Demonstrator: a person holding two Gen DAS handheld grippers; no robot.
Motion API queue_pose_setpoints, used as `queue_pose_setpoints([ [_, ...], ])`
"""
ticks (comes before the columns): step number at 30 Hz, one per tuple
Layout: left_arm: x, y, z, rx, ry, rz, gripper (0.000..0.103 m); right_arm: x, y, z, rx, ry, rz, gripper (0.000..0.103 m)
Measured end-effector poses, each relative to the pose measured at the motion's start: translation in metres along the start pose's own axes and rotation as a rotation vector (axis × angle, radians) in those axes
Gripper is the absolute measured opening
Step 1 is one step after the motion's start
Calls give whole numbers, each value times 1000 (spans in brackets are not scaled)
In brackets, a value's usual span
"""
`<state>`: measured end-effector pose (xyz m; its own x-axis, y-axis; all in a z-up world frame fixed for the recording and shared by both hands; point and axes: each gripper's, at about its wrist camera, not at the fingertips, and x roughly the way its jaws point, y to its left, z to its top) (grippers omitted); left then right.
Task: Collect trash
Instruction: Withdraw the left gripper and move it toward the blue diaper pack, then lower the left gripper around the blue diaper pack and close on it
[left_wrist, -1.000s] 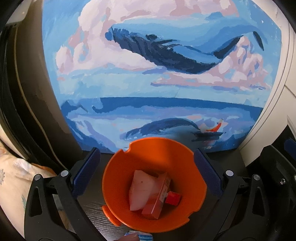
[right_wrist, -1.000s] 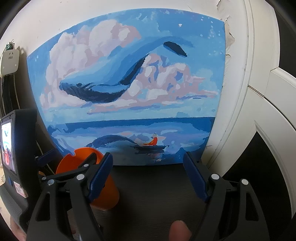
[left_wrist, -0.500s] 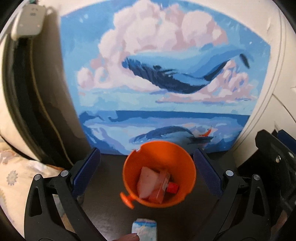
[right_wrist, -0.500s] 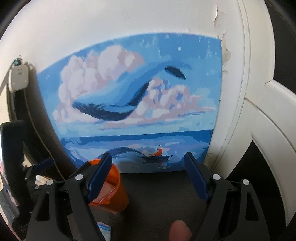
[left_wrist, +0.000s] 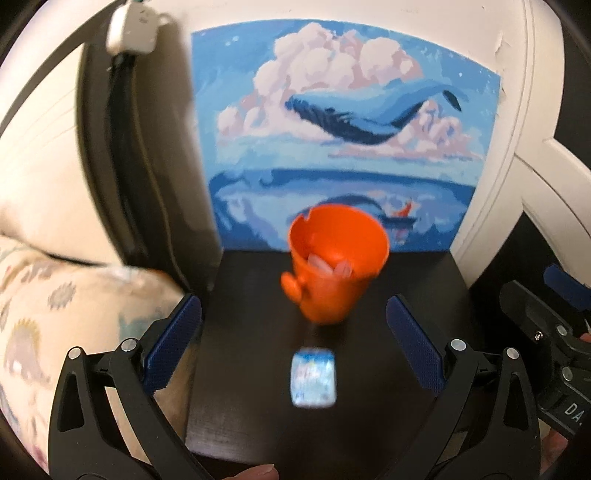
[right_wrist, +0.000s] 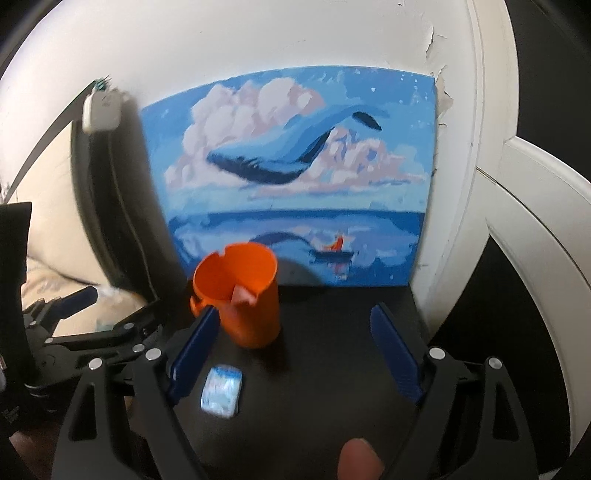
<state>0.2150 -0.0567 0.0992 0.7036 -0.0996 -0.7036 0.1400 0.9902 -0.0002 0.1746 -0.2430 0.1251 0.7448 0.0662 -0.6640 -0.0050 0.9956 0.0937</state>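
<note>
An orange cup (left_wrist: 338, 273) stands on the dark table (left_wrist: 251, 387) in front of a painting, with pale and red scraps of trash inside it. A small blue-and-white packet (left_wrist: 314, 382) lies flat on the table on the near side of the cup. My left gripper (left_wrist: 293, 317) is open and empty, held back from both. In the right wrist view the cup (right_wrist: 247, 299) sits left of centre, with the packet (right_wrist: 221, 391) by my left finger. My right gripper (right_wrist: 295, 321) is open, its jaws still opening, and nothing is gripped between them.
A whale painting (left_wrist: 351, 147) leans on the white wall behind the table. Patterned bedding (left_wrist: 55, 314) lies at the left, with a white plug (left_wrist: 133, 29) and dark cable above it. A white door frame (right_wrist: 535, 240) is at the right. My left gripper (right_wrist: 74, 321) shows at the left edge.
Both grippers have drawn back and up from the orange cup, which now looks smaller and farther off. The blue-and-white packet has come into full view on the table.
</note>
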Motion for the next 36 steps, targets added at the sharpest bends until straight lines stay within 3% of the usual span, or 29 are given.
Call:
queue_pose_setpoints([
  [10, 4, -10, -69, 5, 133, 23, 99, -6, -1, -63, 25, 93, -13, 84],
  [18, 18, -13, -94, -8, 193, 29, 99, 11, -8, -97, 34, 192, -37, 84],
  [36, 44, -18, -87, -6, 222, 31, 99, 16, -15, -83, 36, 156, -58, 84],
])
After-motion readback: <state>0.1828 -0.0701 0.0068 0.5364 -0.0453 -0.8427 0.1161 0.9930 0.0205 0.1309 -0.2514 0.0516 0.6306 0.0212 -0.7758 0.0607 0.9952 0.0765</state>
